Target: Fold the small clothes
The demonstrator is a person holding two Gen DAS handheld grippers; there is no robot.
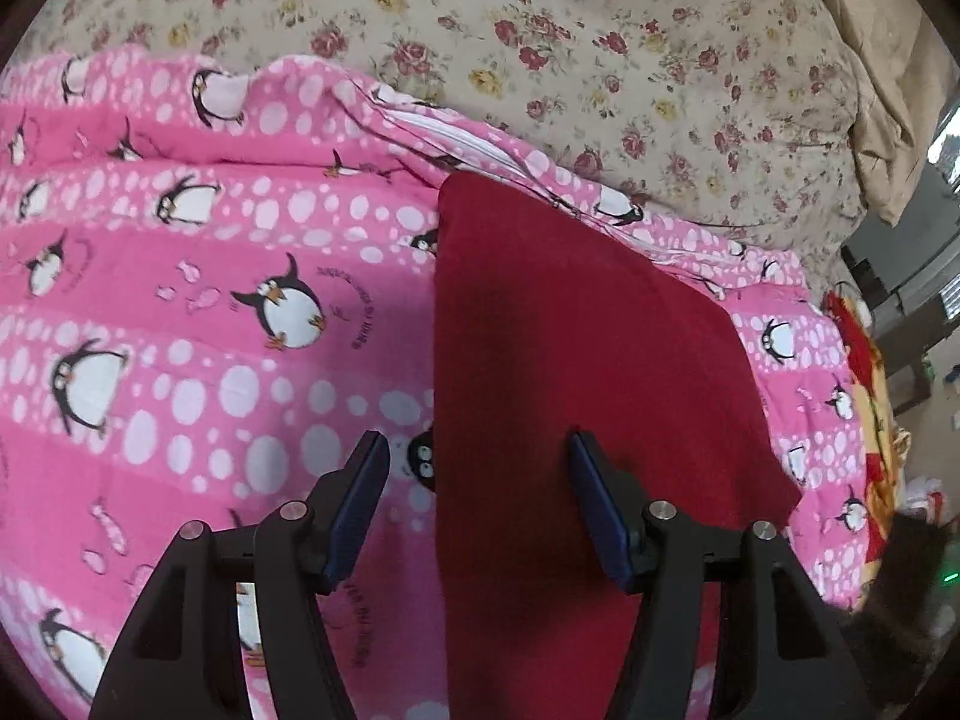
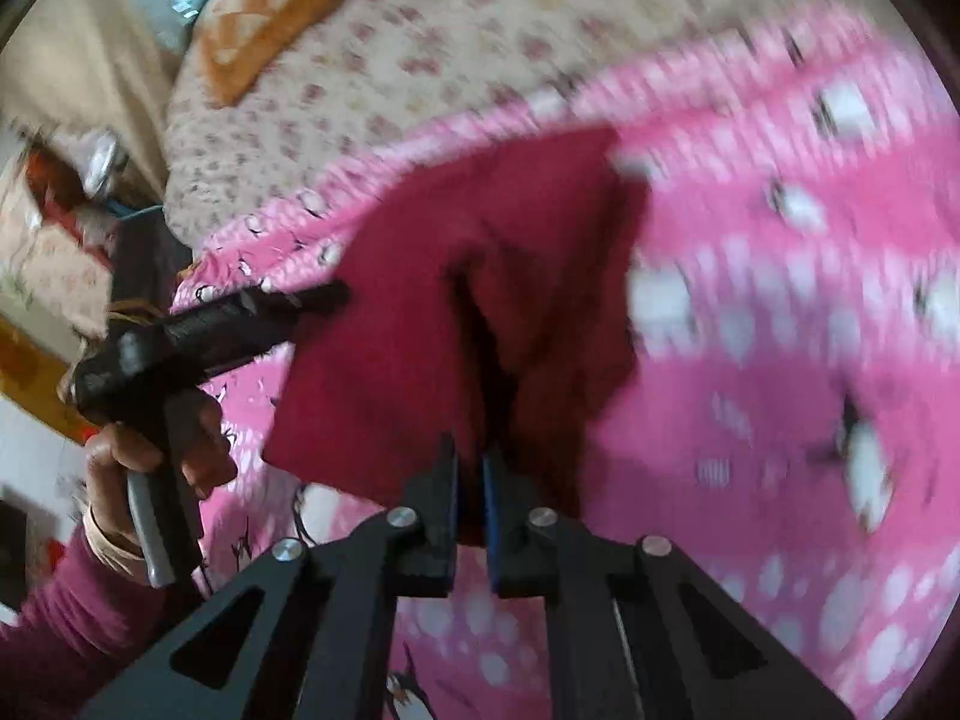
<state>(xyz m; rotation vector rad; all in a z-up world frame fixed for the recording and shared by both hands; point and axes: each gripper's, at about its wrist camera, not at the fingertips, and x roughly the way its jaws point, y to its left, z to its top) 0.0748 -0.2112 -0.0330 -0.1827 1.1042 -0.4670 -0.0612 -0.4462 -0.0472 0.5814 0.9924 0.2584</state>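
Dark red cloth [image 1: 576,360], a small plain garment, lies on a pink quilt [image 1: 180,300] printed with penguins and white dots. In the left wrist view it spreads flat, with one straight edge running up between the fingers of the left gripper [image 1: 474,450]. That gripper's jaws stand well apart and grip nothing; the cloth's edge lies below the gap, and the right-hand blue pad [image 1: 594,498] hangs over the red fabric. In the blurred right wrist view the right gripper [image 2: 469,456] has its jaws nearly together, pinching a fold of the cloth, which bunches and lifts in front of them. The left gripper shows there too, at the cloth's left edge, its handle in a hand [image 2: 150,444] with a magenta sleeve [image 2: 66,618]. Beyond the quilt lies a cream floral bedsheet [image 1: 600,60], and on it an orange patterned pillow [image 2: 282,6].
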